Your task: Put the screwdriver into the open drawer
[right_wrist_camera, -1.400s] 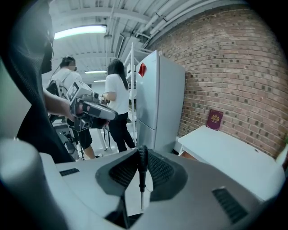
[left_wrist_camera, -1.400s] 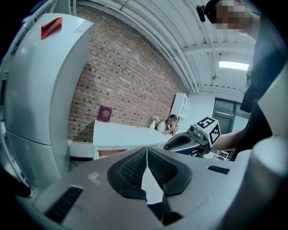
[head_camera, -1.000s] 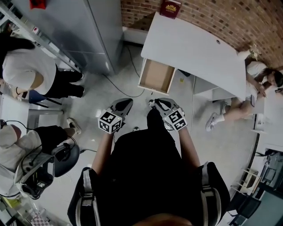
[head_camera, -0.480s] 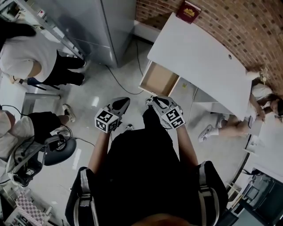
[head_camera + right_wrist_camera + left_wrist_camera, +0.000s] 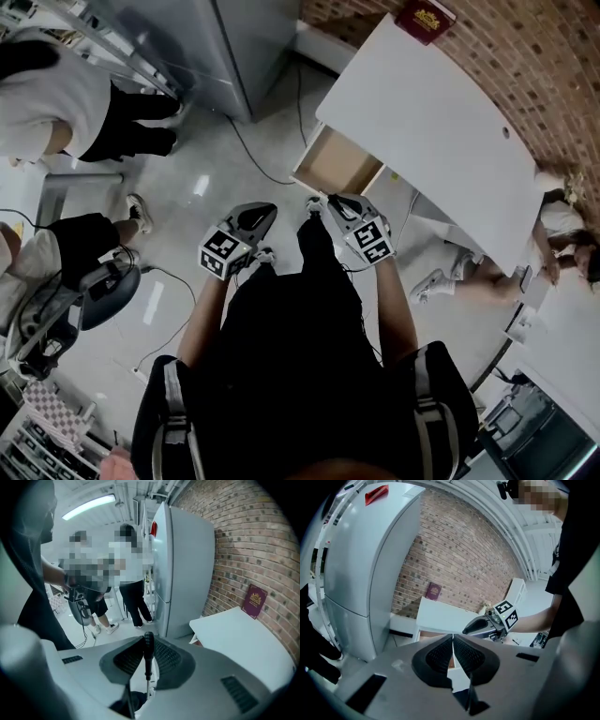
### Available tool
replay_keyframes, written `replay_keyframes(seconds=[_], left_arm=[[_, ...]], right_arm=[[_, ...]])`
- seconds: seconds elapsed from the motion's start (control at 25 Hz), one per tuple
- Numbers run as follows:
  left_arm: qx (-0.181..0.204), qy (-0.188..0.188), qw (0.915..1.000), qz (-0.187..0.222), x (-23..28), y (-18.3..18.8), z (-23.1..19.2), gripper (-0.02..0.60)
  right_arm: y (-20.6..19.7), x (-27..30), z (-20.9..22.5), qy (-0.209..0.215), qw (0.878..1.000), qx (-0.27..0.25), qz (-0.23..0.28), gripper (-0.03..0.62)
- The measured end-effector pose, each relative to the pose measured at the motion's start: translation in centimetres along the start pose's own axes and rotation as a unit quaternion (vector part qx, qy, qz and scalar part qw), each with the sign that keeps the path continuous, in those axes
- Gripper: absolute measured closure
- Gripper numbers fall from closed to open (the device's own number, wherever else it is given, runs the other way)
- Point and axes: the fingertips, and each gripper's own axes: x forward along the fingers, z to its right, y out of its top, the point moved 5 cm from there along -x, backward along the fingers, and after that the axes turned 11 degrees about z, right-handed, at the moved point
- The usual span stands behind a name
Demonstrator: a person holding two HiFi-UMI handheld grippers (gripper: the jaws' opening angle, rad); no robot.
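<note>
Hard to pick out from the head view: the screwdriver, lost against the right gripper [image 5: 323,204] and the dark clothing below it. Plain only in the right gripper view: right gripper [image 5: 149,644] clamped on the screwdriver [image 5: 148,660], black handle upright between the two ribbed pads, thin metal shaft running down out of the grip, its tip hidden behind the gripper body.

Seen whole only from the head view: the open drawer [image 5: 336,161], pulled out from under the white desk [image 5: 422,122], bare brown floor inside. Right gripper on the person's side of the drawer front, near it, not over it. Left gripper [image 5: 262,212] further from the drawer, off to its left.

In the left gripper view, left gripper [image 5: 453,641] with pads pressed together, nothing between them. Also there, beyond those pads, the right gripper [image 5: 480,625] from the side, with its marker cube. Drawer mostly hidden there behind the left gripper's body.

Behind the drawer, a maroon book [image 5: 427,14] at the desk's far edge, cut off by the frame from the head; whole in both gripper views [image 5: 433,591] [image 5: 254,601]. Left of the drawer, a grey cabinet [image 5: 225,47]. People beyond it, partly cropped.
</note>
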Motion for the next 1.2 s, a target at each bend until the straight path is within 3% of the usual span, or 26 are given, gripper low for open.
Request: replay_keyframes(seconds=[0.64, 1.2], left_arm=[[-0.031, 0.012, 0.9982, -0.050, 4.2, -3.4, -1.5, 0.561], [-0.068, 0.047, 0.9950, -0.056, 8.0, -8.5, -2.8, 0.561]], right_arm=[[-8.8, 4.3, 5.1, 0.050, 0.996, 0.010, -0.069, 0.470], [-16.3, 8.9, 8.2, 0.089, 0.991, 0.027, -0.101, 0.470]])
